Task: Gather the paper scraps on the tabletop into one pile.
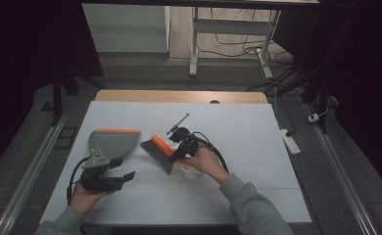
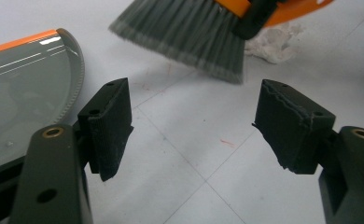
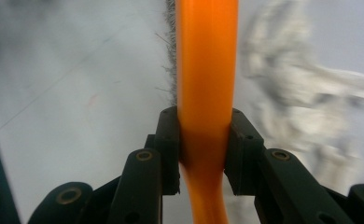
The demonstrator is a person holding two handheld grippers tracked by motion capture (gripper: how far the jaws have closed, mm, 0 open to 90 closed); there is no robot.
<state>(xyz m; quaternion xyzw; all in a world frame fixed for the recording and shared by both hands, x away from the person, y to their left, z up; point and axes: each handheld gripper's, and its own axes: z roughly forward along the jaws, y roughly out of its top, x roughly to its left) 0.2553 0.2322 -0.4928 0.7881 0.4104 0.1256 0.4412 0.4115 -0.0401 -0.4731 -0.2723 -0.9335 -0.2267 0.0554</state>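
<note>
Clamping the orange handle of the brush (image 3: pixel 207 84), the right gripper (image 1: pixel 183 145) has both pads pressed flat against the handle's sides, as the right gripper view shows; the handle runs straight up between the pads, with the grey bristles (image 2: pixel 185 35) along its left edge there; in the high view the brush juts out from this gripper toward the person's left, bristle edge low over the white table (image 1: pixel 238 127); just under and beside the gripper's jaws lies a crumpled white wad of paper (image 1: pixel 189 171), on the side of the brush away from the dustpan; the right hand (image 1: pixel 206 161) wraps the gripper body from behind, and its black cable loops off to the right; farther out to the left, beyond the bristles, a grey dustpan (image 1: pixel 111 143) with an orange rim lies flat on the table, apart from the brush; the left gripper (image 1: pixel 123 177) hangs just on the near side of the dustpan, jaws spread wide with nothing between them but bare table, its left pad (image 2: pixel 109 122) close beside the dustpan's toothed edge; the left hand (image 1: pixel 86 196) holds it from below; whether that gripper touches the dustpan I cannot tell.
</note>
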